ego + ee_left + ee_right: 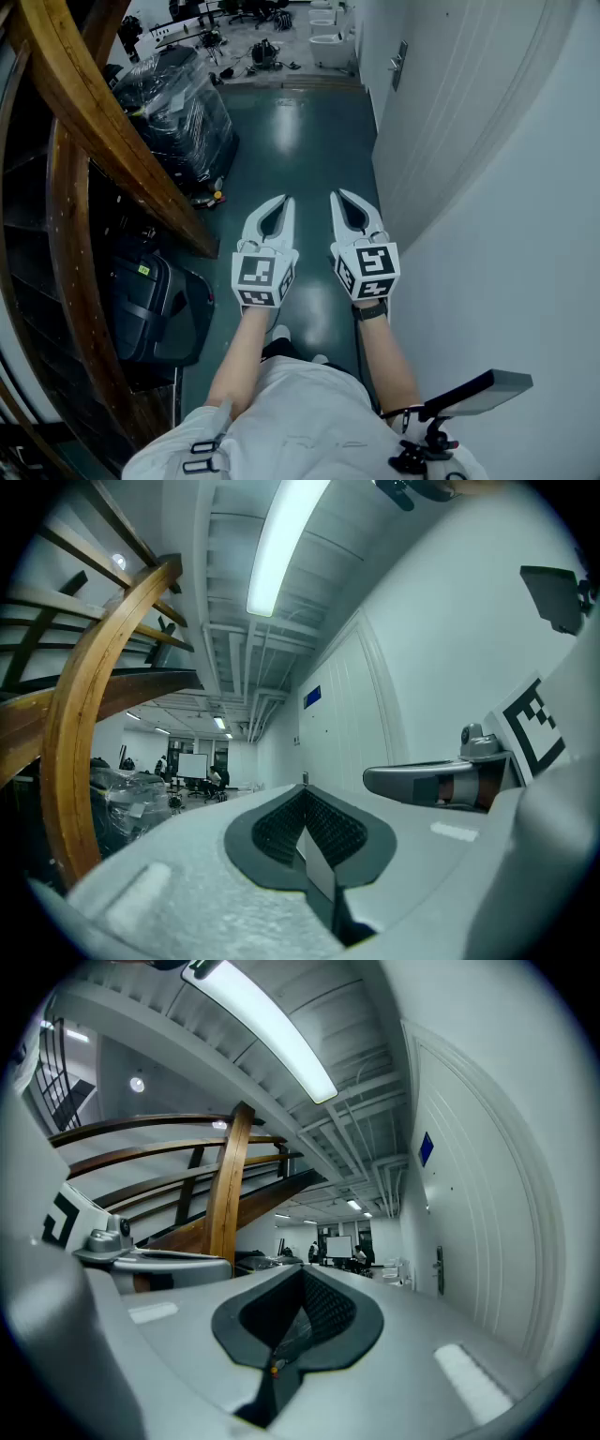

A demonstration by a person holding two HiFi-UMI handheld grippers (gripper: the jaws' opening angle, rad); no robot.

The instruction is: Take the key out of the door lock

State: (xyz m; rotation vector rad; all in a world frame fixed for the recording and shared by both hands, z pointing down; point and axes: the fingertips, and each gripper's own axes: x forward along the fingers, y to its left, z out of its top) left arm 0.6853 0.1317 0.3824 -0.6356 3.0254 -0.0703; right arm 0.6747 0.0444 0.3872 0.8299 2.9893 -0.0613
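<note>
Door lock (399,66) lies well ahead, its key too small to see. Left gripper (285,200) and right gripper (337,194): my jaws are clenched, empty. I judge this the approach step; next I must close in and open them.

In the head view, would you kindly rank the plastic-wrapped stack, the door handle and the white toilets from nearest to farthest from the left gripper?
1. Plastic-wrapped stack: ahead on the left, nearest the left gripper.
2. Door handle: on the right side, farther along.
3. White toilets: at the far end, straight ahead.
</note>
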